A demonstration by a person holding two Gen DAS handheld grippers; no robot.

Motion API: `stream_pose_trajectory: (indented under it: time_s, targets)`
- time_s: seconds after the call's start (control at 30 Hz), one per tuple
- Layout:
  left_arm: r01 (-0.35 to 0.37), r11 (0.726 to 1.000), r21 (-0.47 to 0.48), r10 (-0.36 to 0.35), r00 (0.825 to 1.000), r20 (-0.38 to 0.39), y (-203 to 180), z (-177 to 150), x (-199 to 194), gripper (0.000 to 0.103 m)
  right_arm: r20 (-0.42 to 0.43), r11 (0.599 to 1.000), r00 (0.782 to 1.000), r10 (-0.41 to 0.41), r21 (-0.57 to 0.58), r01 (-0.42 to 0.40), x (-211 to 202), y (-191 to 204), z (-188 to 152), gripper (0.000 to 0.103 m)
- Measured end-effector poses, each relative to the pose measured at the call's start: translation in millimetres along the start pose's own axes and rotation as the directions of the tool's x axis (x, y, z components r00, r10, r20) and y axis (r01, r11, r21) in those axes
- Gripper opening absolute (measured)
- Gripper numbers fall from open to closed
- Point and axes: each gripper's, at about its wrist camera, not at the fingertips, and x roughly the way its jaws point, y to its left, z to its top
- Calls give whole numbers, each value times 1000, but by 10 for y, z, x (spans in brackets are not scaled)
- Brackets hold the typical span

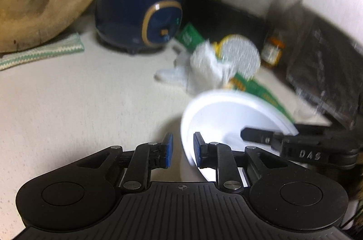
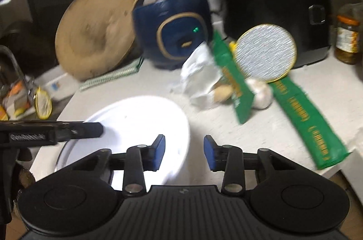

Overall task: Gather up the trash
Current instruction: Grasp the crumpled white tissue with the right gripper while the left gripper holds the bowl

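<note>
The counter (image 2: 283, 117) carries a wooden board (image 2: 95, 36), a blue cooker (image 2: 172, 27) and, nearer, a white bowl (image 2: 136, 117) at the front edge. Behind the bowl lies the trash: two green wrappers (image 2: 304, 117), a round foil lid (image 2: 265, 52) and a crumpled tissue (image 2: 199, 79), heaped together and touching. The left gripper (image 1: 182, 149) has its jaws a little apart astride the bowl's rim, not visibly pressing on it; the right gripper (image 2: 183, 153) hangs with jaws apart on nothing, over the bowl's right edge. The bowl looks light, thin and stiff, best pinched at the rim. Wrappers and lid look slick, flat and weightless: take a raised edge. The tissue is soft, grabbable anywhere.
</note>
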Motion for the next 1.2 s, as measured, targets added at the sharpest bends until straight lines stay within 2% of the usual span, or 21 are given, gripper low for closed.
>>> stream_pose_trajectory:
  time_s: [0.13,0.27,0.4,0.47,0.6,0.7,0.8,0.87,0.9,0.93,0.97,1.03,1.1,1.2]
  targets:
    - [-36,999,27,36,999,-20,-33,-95,83,15,1,1000,1000,0,-30,0,26,114,-81,36]
    - [-85,996,6,85,995,48,23,-161,-43,13,78,997,997,-16,-78,22,-165,144,-56,38]
    - [-101,993,-61,108,987,121,195,-233,-246,12,191,999,981,17,-41,-9,-439,35,105,54]
    - [-111,986,-125,130,980,152,330,-270,-373,12,212,1000,977,-24,-10,27,-417,-23,249,61]
    - [-134,961,-243,183,965,191,605,-322,-580,12,162,990,977,-140,18,139,-67,-71,468,64]
    - [-160,949,-270,218,955,199,712,-353,-669,12,113,980,974,-196,-16,199,378,2,569,68]
    - [-159,951,-265,213,959,187,720,-391,-701,12,67,958,958,-278,-49,282,843,102,669,68]
    - [-163,954,-253,210,962,174,707,-421,-697,13,32,942,943,-330,-53,331,1061,113,724,48]
    - [-161,955,-248,206,963,171,702,-442,-703,13,33,935,937,-348,-60,350,1077,142,732,26]
    - [-159,956,-245,204,964,169,708,-467,-713,13,37,947,949,-314,-58,316,1019,161,746,12]
    - [-158,956,-245,203,964,170,716,-485,-722,13,50,970,970,-238,-34,239,897,170,765,6]
    - [-156,956,-250,203,963,177,730,-481,-697,13,96,989,985,-147,-1,147,641,193,779,6]
    - [-147,956,-252,198,962,190,731,-463,-668,13,133,994,986,-105,-19,108,366,263,745,6]
    - [-139,958,-252,190,963,189,705,-452,-621,12,88,998,995,-52,-24,54,105,285,612,6]
